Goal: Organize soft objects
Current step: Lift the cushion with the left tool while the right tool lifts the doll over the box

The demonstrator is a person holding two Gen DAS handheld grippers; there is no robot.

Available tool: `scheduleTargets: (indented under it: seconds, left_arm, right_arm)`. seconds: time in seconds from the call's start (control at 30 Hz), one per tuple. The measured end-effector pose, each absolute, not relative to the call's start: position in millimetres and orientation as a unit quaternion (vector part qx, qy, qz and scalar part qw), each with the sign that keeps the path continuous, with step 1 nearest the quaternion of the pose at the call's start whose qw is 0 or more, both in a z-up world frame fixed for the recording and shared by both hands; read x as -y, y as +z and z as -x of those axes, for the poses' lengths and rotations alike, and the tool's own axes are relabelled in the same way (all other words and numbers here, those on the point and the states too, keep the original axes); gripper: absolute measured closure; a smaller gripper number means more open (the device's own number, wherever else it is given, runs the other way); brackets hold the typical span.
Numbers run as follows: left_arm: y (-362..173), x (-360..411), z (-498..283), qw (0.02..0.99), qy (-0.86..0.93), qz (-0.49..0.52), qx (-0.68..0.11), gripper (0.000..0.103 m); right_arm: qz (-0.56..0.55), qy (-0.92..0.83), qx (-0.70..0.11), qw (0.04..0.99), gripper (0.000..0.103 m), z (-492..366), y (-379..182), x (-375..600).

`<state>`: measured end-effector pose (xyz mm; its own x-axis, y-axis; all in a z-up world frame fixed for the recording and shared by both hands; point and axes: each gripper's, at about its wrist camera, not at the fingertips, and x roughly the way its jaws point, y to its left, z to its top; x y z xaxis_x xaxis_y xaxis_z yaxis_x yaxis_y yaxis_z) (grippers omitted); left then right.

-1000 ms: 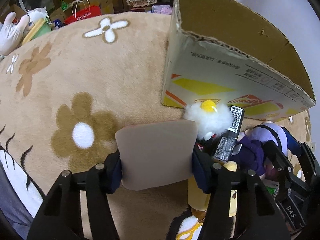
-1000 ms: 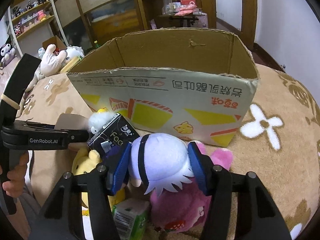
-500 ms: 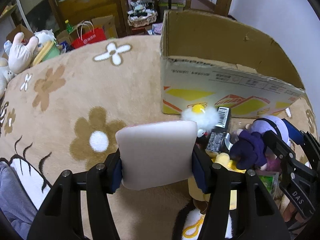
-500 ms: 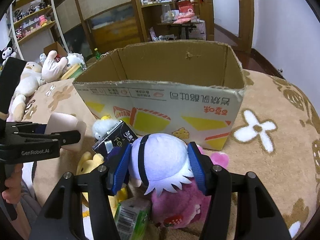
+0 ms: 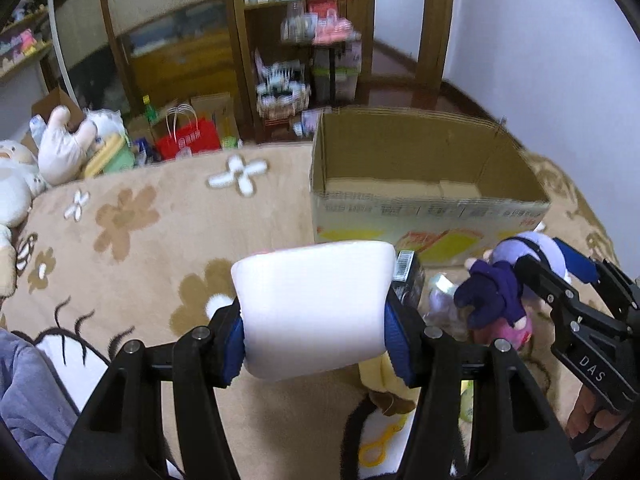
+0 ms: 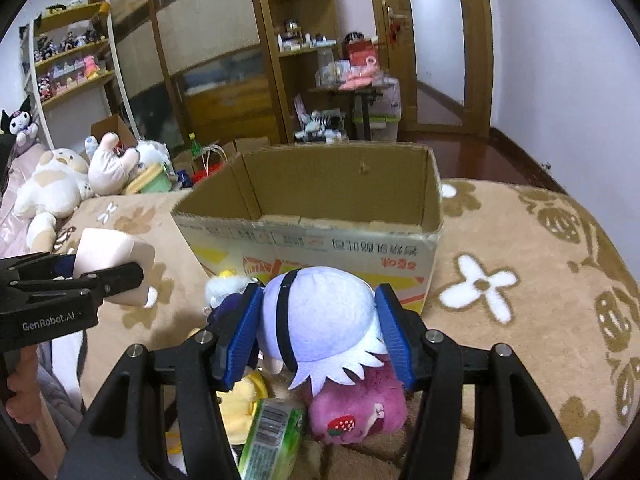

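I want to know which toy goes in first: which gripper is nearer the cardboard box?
Roughly level; right gripper, if either, holds the white-haired doll right before the cardboard box front wall. Left gripper, with the foam block, is off its corner.

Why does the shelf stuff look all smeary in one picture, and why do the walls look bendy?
In the left wrist view the shelves and cardboard box are smeared by motion blur, while the white foam block stays sharp. In the right wrist view the box looks crisper. Both views are fisheye, so door frames curve and corners go black.
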<state>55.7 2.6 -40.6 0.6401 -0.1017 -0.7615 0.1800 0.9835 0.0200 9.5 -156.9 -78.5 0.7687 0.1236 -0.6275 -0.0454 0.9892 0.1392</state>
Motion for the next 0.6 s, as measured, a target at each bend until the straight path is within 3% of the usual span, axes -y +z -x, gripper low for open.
scheduleTargets:
  seconds: [0.6]
  left_arm:
    - [25.6, 6.6, -20.2, 0.962, -0.102, -0.054, -0.249, 0.046]
  right_arm:
    - [-0.061, 0.026, -0.247, 0.967, 0.042, 20.0, -14.7, 173.7]
